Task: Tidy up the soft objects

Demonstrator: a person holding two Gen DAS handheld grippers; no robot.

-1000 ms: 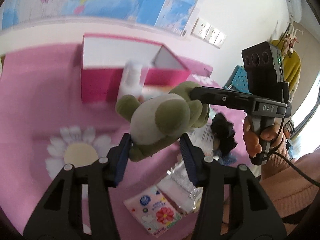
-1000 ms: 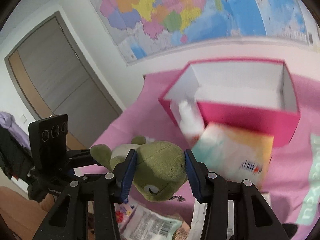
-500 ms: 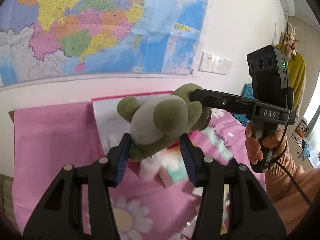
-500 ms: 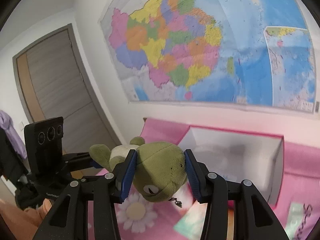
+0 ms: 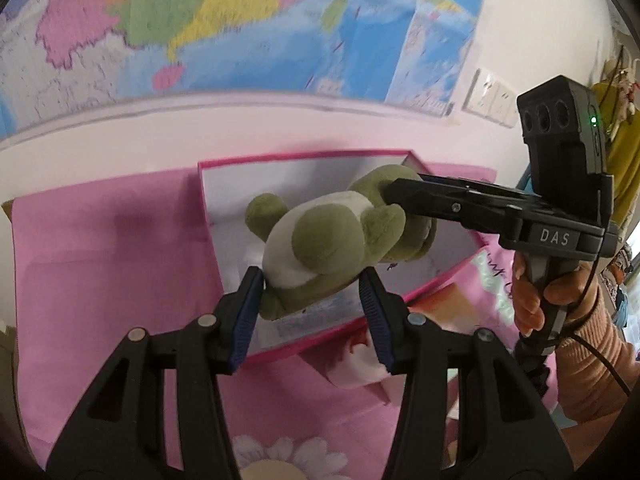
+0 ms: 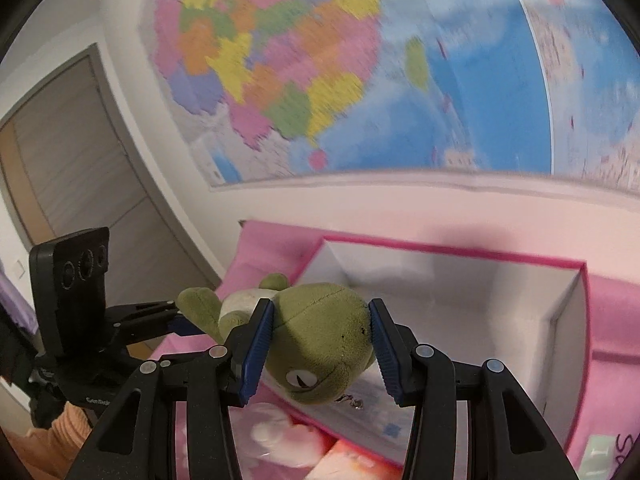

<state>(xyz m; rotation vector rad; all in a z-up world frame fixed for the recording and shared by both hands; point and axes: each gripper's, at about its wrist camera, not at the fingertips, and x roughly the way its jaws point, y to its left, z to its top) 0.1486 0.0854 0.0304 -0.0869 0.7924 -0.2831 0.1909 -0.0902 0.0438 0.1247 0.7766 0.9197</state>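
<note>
Left wrist view, both grippers' jaws clamp plush frog (image 5: 320,248) over pink box (image 5: 224,208), map (image 5: 240,20) blurred

The colourful paper wall map (image 6: 360,80) is motion-blurred, its labels unreadable. The soft packets beneath the open pink cardboard box (image 5: 424,308) are smeared and partly hidden.

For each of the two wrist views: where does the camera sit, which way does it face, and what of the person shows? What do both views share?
Left wrist: on the left gripper, facing the map wall over the box; shows the right gripper and hand.
Right wrist: on the right gripper, facing the map and door; shows the left gripper.
Shared: the frog plush, clamped by both grippers above the box.
</note>
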